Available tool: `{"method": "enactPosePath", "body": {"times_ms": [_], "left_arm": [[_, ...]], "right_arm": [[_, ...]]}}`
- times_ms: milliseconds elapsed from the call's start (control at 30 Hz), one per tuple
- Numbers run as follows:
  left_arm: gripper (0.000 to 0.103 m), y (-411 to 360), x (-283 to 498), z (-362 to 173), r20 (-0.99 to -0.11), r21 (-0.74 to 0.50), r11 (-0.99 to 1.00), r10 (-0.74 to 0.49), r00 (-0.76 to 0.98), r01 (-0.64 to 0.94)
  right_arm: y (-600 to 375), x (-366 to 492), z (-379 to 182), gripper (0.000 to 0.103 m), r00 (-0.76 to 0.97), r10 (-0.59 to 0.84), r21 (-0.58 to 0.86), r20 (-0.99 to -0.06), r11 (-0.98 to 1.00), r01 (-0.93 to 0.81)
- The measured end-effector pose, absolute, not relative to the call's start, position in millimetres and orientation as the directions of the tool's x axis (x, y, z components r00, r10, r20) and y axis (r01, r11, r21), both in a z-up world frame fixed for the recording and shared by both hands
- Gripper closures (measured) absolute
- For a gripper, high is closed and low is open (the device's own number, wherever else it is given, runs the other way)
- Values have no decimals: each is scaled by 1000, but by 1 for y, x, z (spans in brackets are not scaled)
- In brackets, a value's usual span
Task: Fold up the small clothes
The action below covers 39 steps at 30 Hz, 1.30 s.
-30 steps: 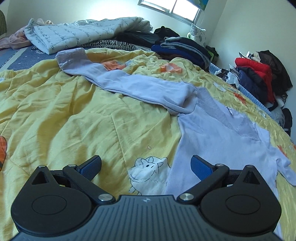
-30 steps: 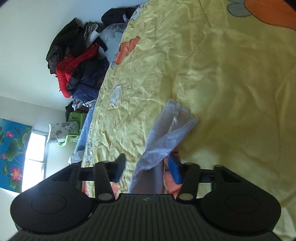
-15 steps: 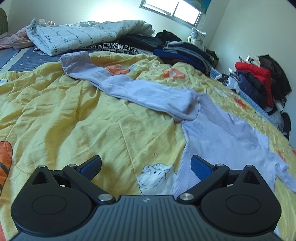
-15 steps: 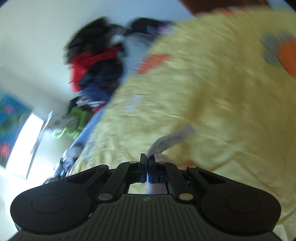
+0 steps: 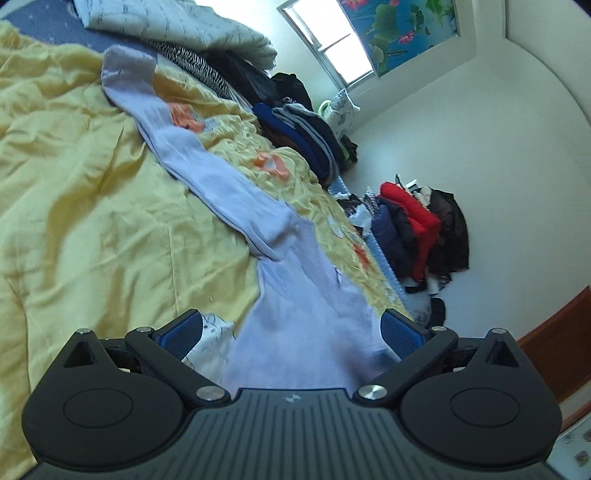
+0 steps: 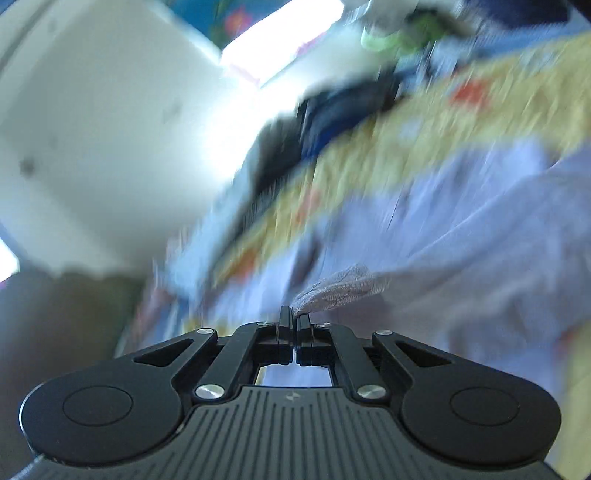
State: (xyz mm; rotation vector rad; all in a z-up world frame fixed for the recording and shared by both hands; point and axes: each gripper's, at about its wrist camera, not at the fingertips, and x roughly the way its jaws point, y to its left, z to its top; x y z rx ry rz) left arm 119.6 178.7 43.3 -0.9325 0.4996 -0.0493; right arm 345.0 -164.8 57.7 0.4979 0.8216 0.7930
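A pale lilac long-sleeved top [image 5: 295, 306] lies spread on the yellow bedspread [image 5: 85, 206], one sleeve [image 5: 192, 155] stretched toward the far left. My left gripper [image 5: 291, 330] hovers low over the top's body, jaws wide apart with nothing between them. In the blurred right wrist view, my right gripper [image 6: 294, 317] is shut on the ribbed cuff [image 6: 340, 288] of the other sleeve, which trails to the right over the lilac top [image 6: 480, 221].
Folded dark clothes [image 5: 306, 136] and a grey-white quilt [image 5: 177, 26] sit at the far side of the bed. A heap of red and dark clothes [image 5: 417, 229] lies on the floor by the white wall. A window [image 5: 325, 40] is at the back.
My right gripper closed on the sleeve cuff and swung fast across the bed with it, rolling as it went. My left gripper rolled and shifted slightly, staying open.
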Motion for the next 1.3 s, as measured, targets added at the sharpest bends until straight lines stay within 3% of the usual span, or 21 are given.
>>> {"method": "enactPosePath", "body": {"times_ms": [200, 400, 533, 733, 1000, 1167, 1200, 1267, 1300], "left_arm": [[0, 176, 118, 37, -407, -772, 620, -311, 859, -142], [0, 171, 124, 27, -351, -856, 510, -448, 823, -87], [0, 167, 130, 23, -361, -869, 486, -486, 796, -98], [0, 169, 135, 7, -277, -951, 275, -553, 786, -142], [0, 152, 153, -5, -479, -872, 373, -507, 717, -318], [1, 143, 166, -1, -530, -833, 444, -470, 706, -330], [5, 141, 168, 1, -540, -823, 463, -458, 706, -329], [38, 136, 173, 5, -589, -778, 527, -422, 689, -343], [60, 134, 176, 4, -617, -754, 553, -411, 671, -355]], "right_arm": [[-93, 291, 32, 92, 353, 721, 459, -596, 667, -586], [-93, 264, 38, 52, 248, 766, 477, -593, 582, -658], [-113, 270, 36, 50, 217, 791, 572, -572, 574, -586], [-162, 305, 2, 53, 164, 903, 897, -398, 420, -139], [-170, 292, -10, 53, 176, 882, 885, -436, 456, -90], [-173, 290, -15, 52, 177, 883, 888, -435, 453, -82], [-173, 290, -16, 52, 178, 883, 888, -434, 452, -81], [-174, 291, -15, 51, 183, 885, 890, -429, 448, -80], [-175, 290, -16, 51, 186, 885, 891, -427, 447, -77]]}}
